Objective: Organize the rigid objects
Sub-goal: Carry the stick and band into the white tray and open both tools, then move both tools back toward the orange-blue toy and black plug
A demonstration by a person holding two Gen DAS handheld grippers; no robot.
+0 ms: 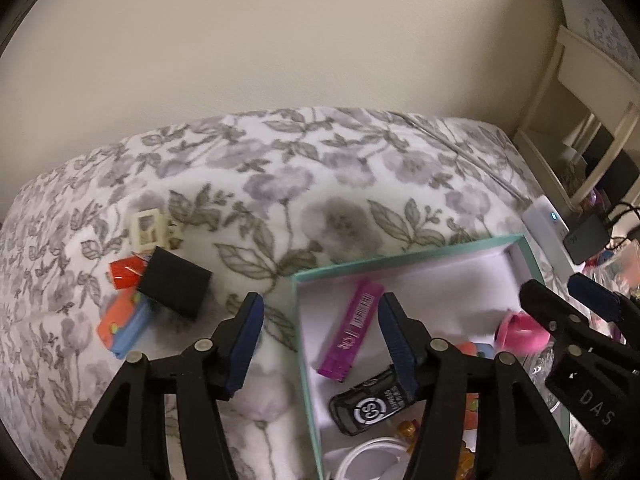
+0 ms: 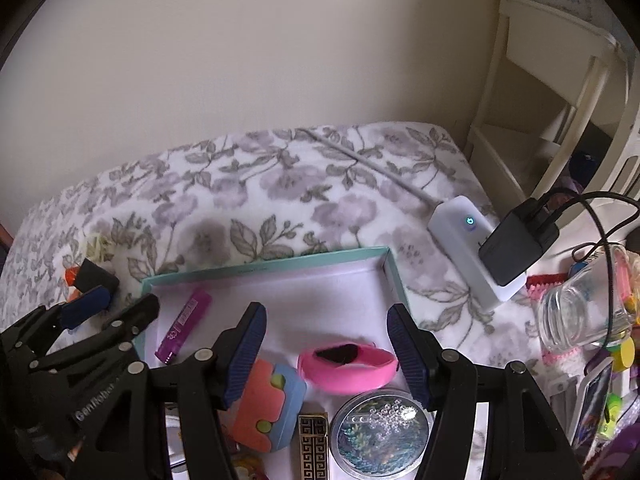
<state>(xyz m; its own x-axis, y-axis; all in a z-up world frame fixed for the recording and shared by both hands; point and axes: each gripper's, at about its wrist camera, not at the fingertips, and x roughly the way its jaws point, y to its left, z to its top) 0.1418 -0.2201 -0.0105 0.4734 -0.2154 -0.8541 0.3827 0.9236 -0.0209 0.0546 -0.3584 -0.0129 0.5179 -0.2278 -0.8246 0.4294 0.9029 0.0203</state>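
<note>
Remaining loose pile, black block (image 1: 175,285) foremost, on bed (image 1: 320,168) left of teal box (image 1: 404,258). Left gripper (image 1: 320,344) nearer, fingers apart and empty; block far-left of them. Right gripper (image 2: 326,350) agape, empty, above box contents.

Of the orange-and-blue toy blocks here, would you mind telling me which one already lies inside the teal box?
The orange-and-blue block beside the pink wristband, inside the teal box; the other orange-and-blue block lies out on the floral blanket.
</note>
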